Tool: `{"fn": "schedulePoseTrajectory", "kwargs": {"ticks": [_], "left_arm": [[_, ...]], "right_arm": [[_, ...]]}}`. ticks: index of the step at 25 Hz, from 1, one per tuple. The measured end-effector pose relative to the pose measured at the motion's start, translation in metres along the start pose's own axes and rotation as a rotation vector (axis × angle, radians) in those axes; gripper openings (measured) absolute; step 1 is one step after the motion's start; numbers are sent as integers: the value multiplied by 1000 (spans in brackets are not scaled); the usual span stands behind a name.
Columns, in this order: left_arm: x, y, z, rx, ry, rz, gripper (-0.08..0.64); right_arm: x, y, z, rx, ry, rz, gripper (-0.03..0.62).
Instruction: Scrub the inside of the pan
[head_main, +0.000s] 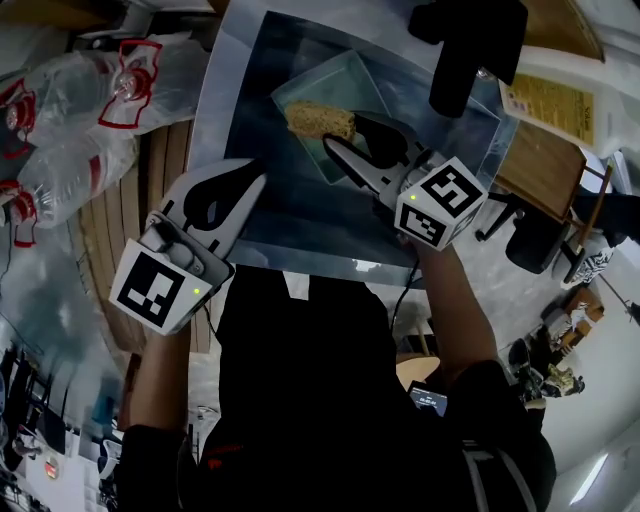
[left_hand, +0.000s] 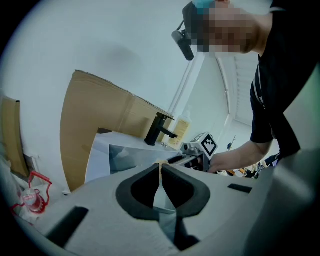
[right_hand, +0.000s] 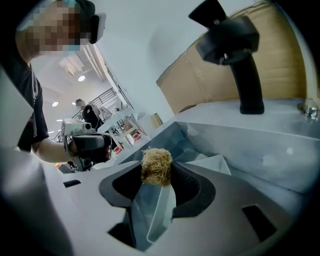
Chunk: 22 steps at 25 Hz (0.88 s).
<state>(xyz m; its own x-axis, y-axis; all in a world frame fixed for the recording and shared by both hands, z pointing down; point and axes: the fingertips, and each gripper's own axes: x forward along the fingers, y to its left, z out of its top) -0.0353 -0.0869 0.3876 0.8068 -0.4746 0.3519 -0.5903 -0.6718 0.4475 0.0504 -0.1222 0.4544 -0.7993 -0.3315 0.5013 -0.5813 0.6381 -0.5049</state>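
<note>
One sink (head_main: 228, 120), pan (head_main: 345, 85) inside; right tool (head_main: 343, 132) grips scrubber (head_main: 318, 120); cardboard (right_hand: 210, 80) behind.

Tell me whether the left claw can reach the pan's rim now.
Probably yes. The left claw is at the sink's left edge with only bare basin between it and the pan; the right claw, gripping the scrubber, is on the other side.

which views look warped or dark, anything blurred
Left gripper view and right gripper view: fisheye bend, black rounded corners, a mosaic patch at the top. Head view: sharp but dim inside the sink; the scrubber shows clearly.
</note>
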Motion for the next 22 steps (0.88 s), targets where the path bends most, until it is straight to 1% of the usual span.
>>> {"fn": "schedulePoseTrajectory", "kwargs": {"ticks": [6,12,16,22], "left_arm": [[2,9,-10,-21,15,-5,29],[4,10,-16,-29,22,-14,29],[4,10,-17,-36,27,-21,29],[3,10,-21,-41,36,-21,29]], "right_arm": [[23,-19,-16,-5,37,-27,176],[34,-34,-32,-34,88,-71,176],[43,-35,-39,-52,123,-87,176],[49,-38,-41,-68,134,-102,176]]}}
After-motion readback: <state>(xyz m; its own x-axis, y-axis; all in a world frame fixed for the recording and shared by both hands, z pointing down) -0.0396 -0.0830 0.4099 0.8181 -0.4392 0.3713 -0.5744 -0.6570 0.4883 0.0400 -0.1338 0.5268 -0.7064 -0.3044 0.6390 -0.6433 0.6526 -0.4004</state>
